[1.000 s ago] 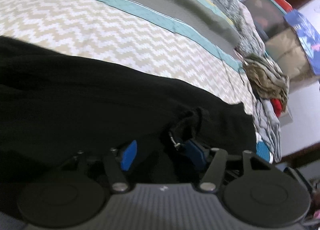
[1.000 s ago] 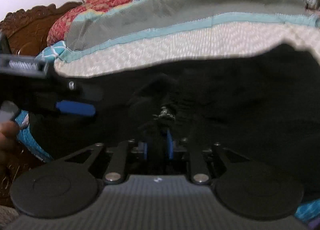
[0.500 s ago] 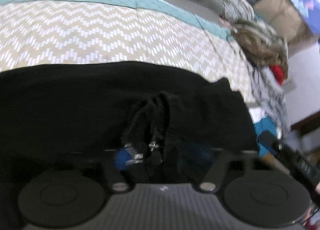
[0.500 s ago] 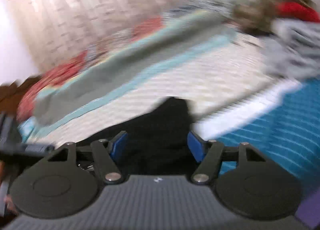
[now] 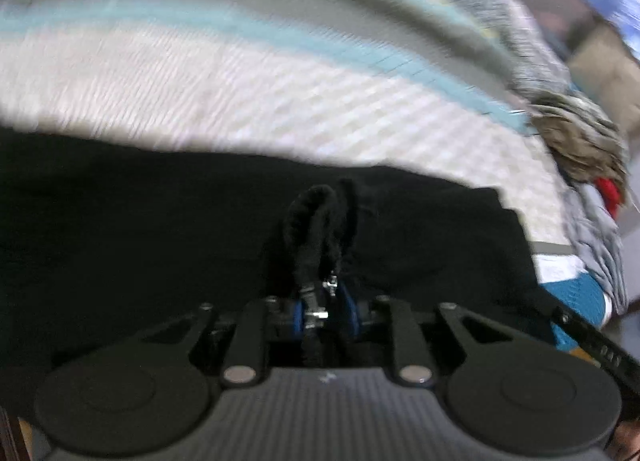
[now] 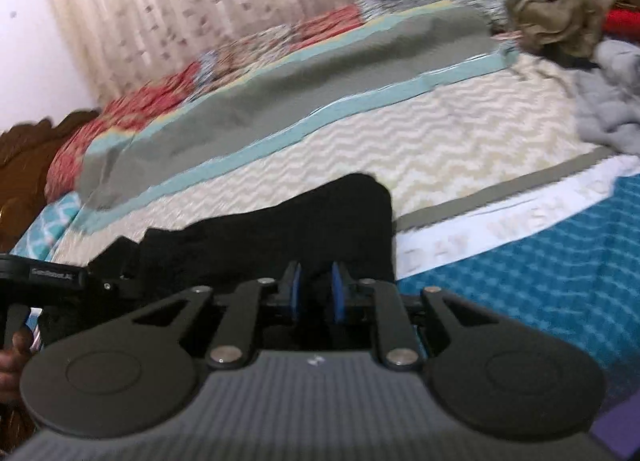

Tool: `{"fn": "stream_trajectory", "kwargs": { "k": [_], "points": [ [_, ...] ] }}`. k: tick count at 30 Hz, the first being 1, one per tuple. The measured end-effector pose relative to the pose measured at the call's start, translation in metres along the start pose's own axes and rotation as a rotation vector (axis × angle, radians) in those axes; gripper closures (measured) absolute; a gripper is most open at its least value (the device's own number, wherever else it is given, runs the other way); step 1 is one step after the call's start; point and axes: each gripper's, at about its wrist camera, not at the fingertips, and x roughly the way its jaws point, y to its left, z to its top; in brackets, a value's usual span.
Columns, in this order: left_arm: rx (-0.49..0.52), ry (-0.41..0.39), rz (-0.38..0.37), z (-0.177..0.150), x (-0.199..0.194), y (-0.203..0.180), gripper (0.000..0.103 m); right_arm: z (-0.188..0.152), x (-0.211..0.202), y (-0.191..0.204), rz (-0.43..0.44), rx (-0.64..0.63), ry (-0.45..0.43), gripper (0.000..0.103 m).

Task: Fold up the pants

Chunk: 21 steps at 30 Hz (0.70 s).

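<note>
One pair of pants, two grippers

Black pants [image 6: 280,229]; left gripper [image 5: 324,311], right gripper [image 6: 314,297]; perhaps three crumpled garments [image 6: 560,9] heaped beyond.

A: Pants [image 5: 168,229]?
B: Black, soft fabric, spread flat across the bed's near edge, on the zigzag-pattern part of the cover. Look folded lengthwise into one long dark band, can't say for sure.
A: Any part lifted?
B: Yes, in the left view a bunched loop of fabric w/ a small metal zip pull stands up off the rest, pinched tight at its base.
A: And the right view?
B: One end of the pants [image 6: 304,221], squared corner lying flat on the zigzag cover, just beside the teal patch. Edge near the camera also nipped. Rest lies smooth, few wrinkles visible, pic blurry.
</note>
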Motion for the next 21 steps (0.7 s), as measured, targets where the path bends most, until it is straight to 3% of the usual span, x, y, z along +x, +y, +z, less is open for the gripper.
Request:
{"fn": "stream_trajectory", "kwargs": {
  "k": [3, 7, 10, 14, 17, 19, 21],
  "points": [
    [-0.019, 0.010, 0.012, -0.004, 0.013, 0.012, 0.067, -0.007, 0.032, 0.000, -0.089, -0.056, 0.117, 0.079],
    [0.031, -0.009, 0.034, -0.005, 0.011, 0.002, 0.062, -0.005, 0.021, 0.005, -0.082, -0.073, 0.097, 0.076],
    [0.055, -0.058, 0.033, -0.008, -0.004, 0.001, 0.047, 0.001, 0.004, 0.009, -0.022, -0.064, 0.030, 0.075],
    [0.071, -0.140, -0.001, -0.008, -0.032, 0.008, 0.042, 0.002, 0.005, 0.026, 0.011, -0.138, -0.004, 0.070],
    [0.061, -0.182, -0.022, -0.013, -0.050, 0.019, 0.041, -0.005, 0.018, 0.026, -0.009, -0.155, 0.060, 0.066],
    [0.047, -0.207, -0.039, -0.017, -0.061, 0.029, 0.041, -0.016, 0.037, 0.014, -0.058, -0.112, 0.150, 0.066],
    [0.025, -0.226, -0.050, -0.023, -0.070, 0.042, 0.041, -0.023, 0.038, 0.012, -0.060, -0.115, 0.123, 0.067]
  ]
}}
